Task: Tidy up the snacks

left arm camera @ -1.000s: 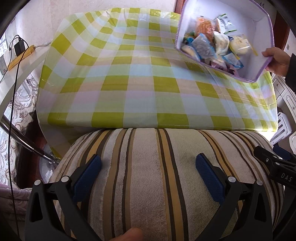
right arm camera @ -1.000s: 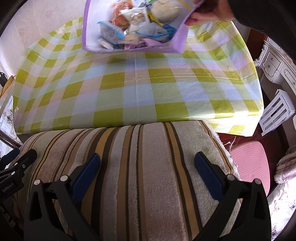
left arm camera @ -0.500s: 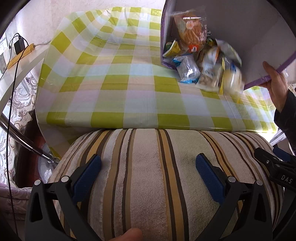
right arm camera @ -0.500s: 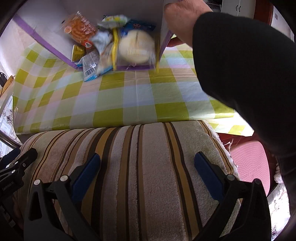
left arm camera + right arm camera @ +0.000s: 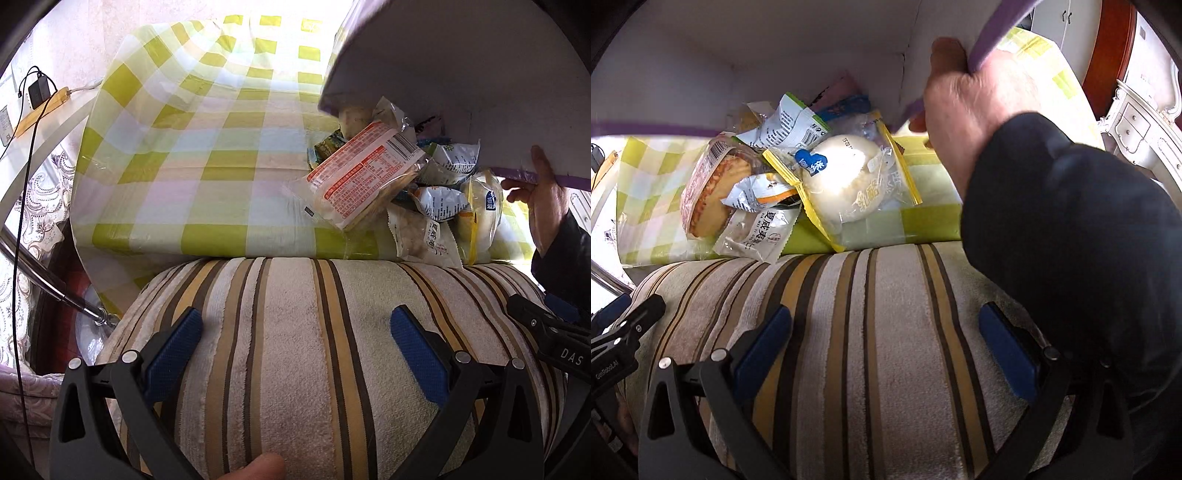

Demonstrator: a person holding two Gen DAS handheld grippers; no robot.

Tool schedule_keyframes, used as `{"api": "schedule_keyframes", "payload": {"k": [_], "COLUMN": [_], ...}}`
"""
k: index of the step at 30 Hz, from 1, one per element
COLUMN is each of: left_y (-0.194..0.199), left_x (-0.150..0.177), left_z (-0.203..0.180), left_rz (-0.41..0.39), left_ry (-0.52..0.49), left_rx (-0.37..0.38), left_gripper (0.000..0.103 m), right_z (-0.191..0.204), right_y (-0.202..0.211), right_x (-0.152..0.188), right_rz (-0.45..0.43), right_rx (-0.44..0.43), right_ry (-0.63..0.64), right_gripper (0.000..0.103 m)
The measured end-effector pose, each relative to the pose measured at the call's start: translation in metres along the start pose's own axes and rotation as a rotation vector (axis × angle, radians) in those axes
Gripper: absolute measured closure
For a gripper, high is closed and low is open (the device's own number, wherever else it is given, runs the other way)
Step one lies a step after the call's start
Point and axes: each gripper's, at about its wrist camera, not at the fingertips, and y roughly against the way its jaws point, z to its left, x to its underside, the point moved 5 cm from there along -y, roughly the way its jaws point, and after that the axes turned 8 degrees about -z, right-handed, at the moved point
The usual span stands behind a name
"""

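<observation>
Over the table [image 5: 192, 155], a hand [image 5: 964, 96] tips the box [image 5: 461, 66], spilling snacks [image 5: 846, 184]; both claws, left [image 5: 295, 345] and right [image 5: 884, 341], released, wait near.

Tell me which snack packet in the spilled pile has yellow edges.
The clear packet with the round white bun, blue heart label; the others have no yellow borders.

Left gripper [image 5: 295, 336] sits with its jaws spread wide over a striped towel [image 5: 295, 350], nothing between them. Ahead and right of the jaws, a hand [image 5: 546, 206] tips a white box [image 5: 461, 74], spilling a snack pile [image 5: 399, 184] onto the checked worktop [image 5: 192, 155].
</observation>
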Motion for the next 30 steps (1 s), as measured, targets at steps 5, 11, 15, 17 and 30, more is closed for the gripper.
{"api": "schedule_keyframes", "payload": {"k": [5, 11, 15, 17, 30], "left_y": [0.001, 0.004, 0.012, 0.012, 0.003], "left_x": [-0.001, -0.003, -0.003, -0.002, -0.003], "left_z": [-0.001, -0.005, -0.013, -0.015, -0.013], "left_rz": [-0.003, -0.013, -0.043, -0.040, 0.022], "left_ry": [-0.022, -0.056, -0.100, -0.112, -0.059], "left_rx": [-0.009, -0.004, 0.025, 0.034, 0.059], "left_gripper": [0.004, 0.004, 0.004, 0.004, 0.004], "right_z": [0.000, -0.001, -0.001, -0.002, -0.002], "right_y": [0.000, 0.000, -0.001, -0.001, -0.002], "right_x": [0.000, -0.001, -0.001, -0.001, -0.001], "right_rz": [0.000, 0.001, 0.003, 0.003, 0.003], "right_rx": [0.000, -0.003, -0.005, -0.005, -0.005], "right_ry": [0.000, 0.000, -0.002, -0.003, -0.003], "right_gripper": [0.001, 0.001, 0.001, 0.001, 0.001]}}
